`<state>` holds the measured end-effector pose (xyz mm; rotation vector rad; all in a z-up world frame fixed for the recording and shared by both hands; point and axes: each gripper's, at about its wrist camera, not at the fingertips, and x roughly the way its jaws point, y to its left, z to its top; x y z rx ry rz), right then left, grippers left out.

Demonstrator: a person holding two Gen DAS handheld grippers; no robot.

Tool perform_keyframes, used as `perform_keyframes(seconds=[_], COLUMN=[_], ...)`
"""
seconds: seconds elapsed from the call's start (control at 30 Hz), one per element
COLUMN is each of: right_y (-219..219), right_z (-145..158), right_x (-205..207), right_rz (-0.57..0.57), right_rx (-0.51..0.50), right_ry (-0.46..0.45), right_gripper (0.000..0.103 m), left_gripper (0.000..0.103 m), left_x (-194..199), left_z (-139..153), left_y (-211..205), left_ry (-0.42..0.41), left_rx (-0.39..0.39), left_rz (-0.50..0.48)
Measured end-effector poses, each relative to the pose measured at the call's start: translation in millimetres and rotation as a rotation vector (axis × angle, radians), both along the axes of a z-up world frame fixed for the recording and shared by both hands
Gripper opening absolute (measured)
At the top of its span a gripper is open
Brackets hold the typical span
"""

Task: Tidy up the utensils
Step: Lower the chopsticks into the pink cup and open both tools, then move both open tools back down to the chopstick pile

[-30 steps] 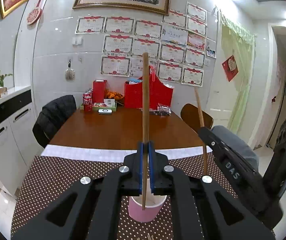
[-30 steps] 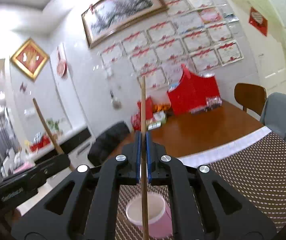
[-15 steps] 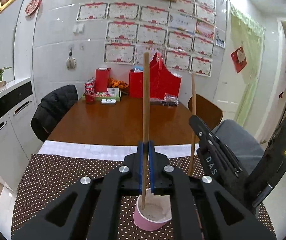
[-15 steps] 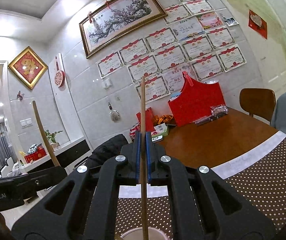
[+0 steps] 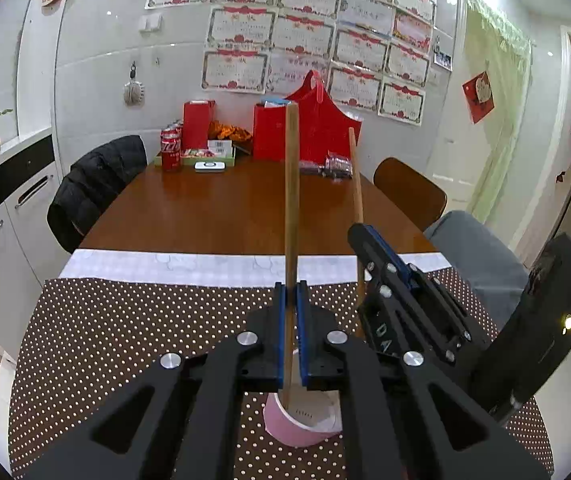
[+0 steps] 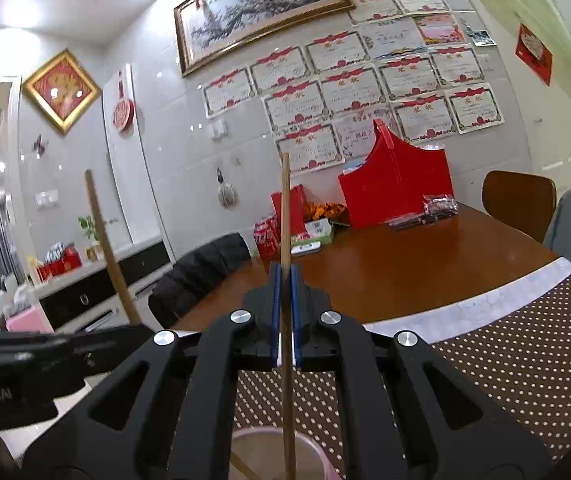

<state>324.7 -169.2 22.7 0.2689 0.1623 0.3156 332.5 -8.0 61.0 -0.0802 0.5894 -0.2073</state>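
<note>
Chopsticks, two long brown wooden ones, stand upright at frame centre: one [image 5: 291, 208] clamped in the left gripper [image 5: 291, 332], one [image 6: 285, 264] in the right gripper [image 6: 284, 320], jaws narrow on each. Both tips hang over the single pink paper cup [image 5: 305, 424] on the dotted bench mat [image 5: 125, 332]. I'd keep each stick vertical and loosen only once its tip is well inside the rim.

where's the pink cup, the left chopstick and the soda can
pink cup [image 5: 285, 426]: left wrist view, outer wall
left chopstick [image 5: 291, 200]: left wrist view, mid shaft
soda can [image 5: 170, 152]: left wrist view, red side
</note>
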Motion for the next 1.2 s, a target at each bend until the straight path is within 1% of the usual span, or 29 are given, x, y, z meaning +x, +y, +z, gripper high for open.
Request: perform_keyframes(seconds=[0.23,0.4,0.43,0.47,0.5,0.53,0.57,0.6,0.63,0.67,0.73,0.8,0.9,1.0,1.07,1.2], right_y=[0,-5,-7,-7,-9,-10,-13,-15,-18,-20,-22,-24,-30,-35,-38,-42], right_z=[-13,-19,-19,-20,-21,-22,-22,-22,-22,-21,-19,-16,-12,-6,-3,4], right_x=[-10,-20,-22,-23,-25,-27,-29,-31,-35,-41,-49,-57,-70,-88,-101,-130], right_rz=[0.035,0.054,0.059,0.061,0.058,0.054,0.051,0.047,0.042,0.035,0.015,0.003,-0.005,-0.012,-0.012,-0.013], right_rx=[-0.029,-0.038,-0.042,-0.047,-0.058,-0.067,-0.07,-0.07,-0.069,-0.072,-0.091,-0.106,-0.096,-0.087,-0.079,-0.073], right_ry=[0.087,0.12,0.128,0.136,0.152,0.168,0.18,0.184,0.181,0.167,0.148,0.148,0.157,0.161,0.154,0.139], right_gripper=[0.006,0.006,0.006,0.007,0.008,0.013,0.026,0.036,0.062,0.064,0.064,0.064,0.066,0.069,0.076,0.082], left_gripper=[0.006,0.007,0.008,0.017,0.022,0.025,0.025,0.025,0.025,0.025,0.025,0.025,0.025,0.026,0.03,0.031], left_x=[-6,-15,-16,-18,-19,-21,-24,-26,-28,-32,-39,-46,-61,-75,-88,-115], left_z=[-8,-14,-15,-17,-19,-19,-20,-21,-21,-21,-21,-21,-20,-19,-18,-19], left_y=[-2,-5,-5,-5,-3,-2,-2,-2,-2,-1,-1,-1,-2,-3,-4,-4], left_ry=[0.012,-0.012,-0.011,-0.007,-0.002,-0.004,-0.005,-0.006,-0.007,-0.009,-0.013,-0.019,-0.031,-0.042,-0.056,-0.075], left_rx=[0.021,0.071,0.079,0.083,0.085,0.084,0.089,0.095,0.102,0.105,0.107,0.111,0.12,0.119,0.115,0.098], left_rz=[0.002,0.016,0.017,0.02,0.026,0.029,0.031,0.032,0.033,0.033,0.033,0.03,0.028,0.017,0.011,0.006])
